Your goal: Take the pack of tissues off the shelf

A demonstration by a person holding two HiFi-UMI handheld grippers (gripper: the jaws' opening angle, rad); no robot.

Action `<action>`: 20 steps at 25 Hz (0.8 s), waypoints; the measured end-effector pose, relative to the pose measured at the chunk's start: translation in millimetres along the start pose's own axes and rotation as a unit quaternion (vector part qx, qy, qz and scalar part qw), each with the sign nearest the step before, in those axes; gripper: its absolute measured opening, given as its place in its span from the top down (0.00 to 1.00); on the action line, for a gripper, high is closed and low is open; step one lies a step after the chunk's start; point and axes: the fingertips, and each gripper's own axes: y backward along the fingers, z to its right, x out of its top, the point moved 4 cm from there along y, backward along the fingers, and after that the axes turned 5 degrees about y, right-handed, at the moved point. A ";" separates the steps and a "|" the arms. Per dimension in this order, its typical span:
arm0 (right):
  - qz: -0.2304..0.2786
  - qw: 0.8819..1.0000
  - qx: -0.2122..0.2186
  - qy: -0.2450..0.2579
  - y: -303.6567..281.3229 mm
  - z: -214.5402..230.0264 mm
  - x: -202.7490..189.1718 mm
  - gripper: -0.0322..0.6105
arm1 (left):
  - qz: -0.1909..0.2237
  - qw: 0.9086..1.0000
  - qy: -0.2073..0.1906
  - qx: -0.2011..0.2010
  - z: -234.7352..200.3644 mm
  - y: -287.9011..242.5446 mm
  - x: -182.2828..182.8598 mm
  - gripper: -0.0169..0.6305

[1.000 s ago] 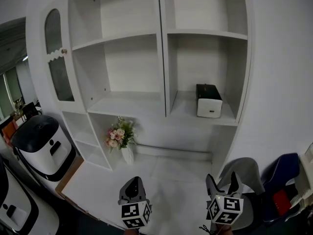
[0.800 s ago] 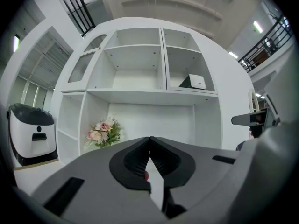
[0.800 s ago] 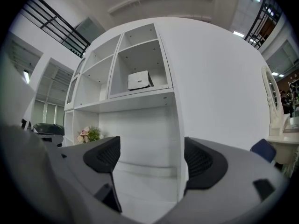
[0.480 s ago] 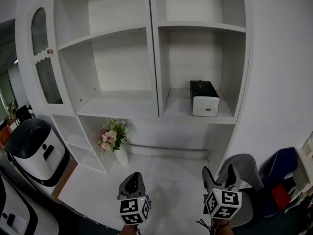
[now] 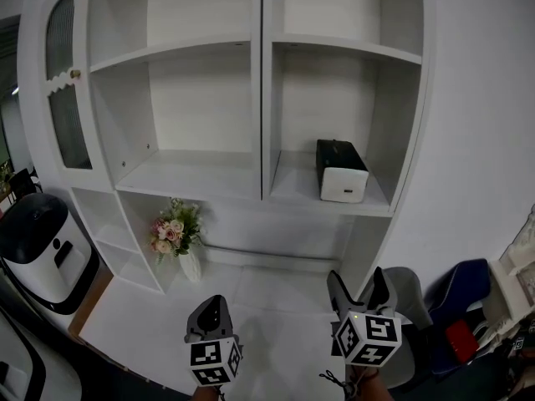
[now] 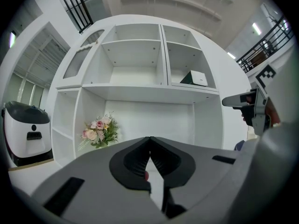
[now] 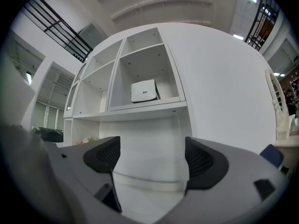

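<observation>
The pack of tissues (image 5: 340,171), a black-topped box with a white front, lies on the lower right shelf (image 5: 301,197) of a white cabinet. It also shows in the right gripper view (image 7: 145,91) and small in the left gripper view (image 6: 195,78). My right gripper (image 5: 360,286) stands open below the shelf, well short of the pack, nothing between its jaws. My left gripper (image 5: 210,314) is shut and empty, low at the left over the white counter.
A vase of pink flowers (image 5: 173,234) stands on the white counter (image 5: 267,307) under the left shelves. A white-and-black appliance (image 5: 38,236) sits at far left. A grey chair (image 5: 410,295) and dark blue seat (image 5: 460,286) are at the right.
The view has shifted so the cabinet sits lower and nearer. My right gripper has risen a little; the left one has drifted slightly left. The pack stays on its shelf.
</observation>
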 end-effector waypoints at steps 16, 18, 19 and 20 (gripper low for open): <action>0.063 0.997 0.013 0.048 -40.6 -13.1 74.8 0.24 | -0.008 1.000 0.025 0.015 -11.0 12.7 -15.8 0.95; 0.068 0.996 0.017 0.053 -45.4 -14.7 82.2 0.24 | -0.008 0.999 0.026 0.021 -14.8 14.5 -15.6 0.95; 0.070 0.996 0.017 0.056 -47.7 -15.0 85.5 0.24 | -0.007 0.999 0.026 0.023 -16.5 15.4 -15.5 0.95; 0.071 0.996 0.017 0.058 -49.9 -15.0 88.4 0.24 | -0.007 0.999 0.026 0.026 -18.2 16.3 -15.5 0.95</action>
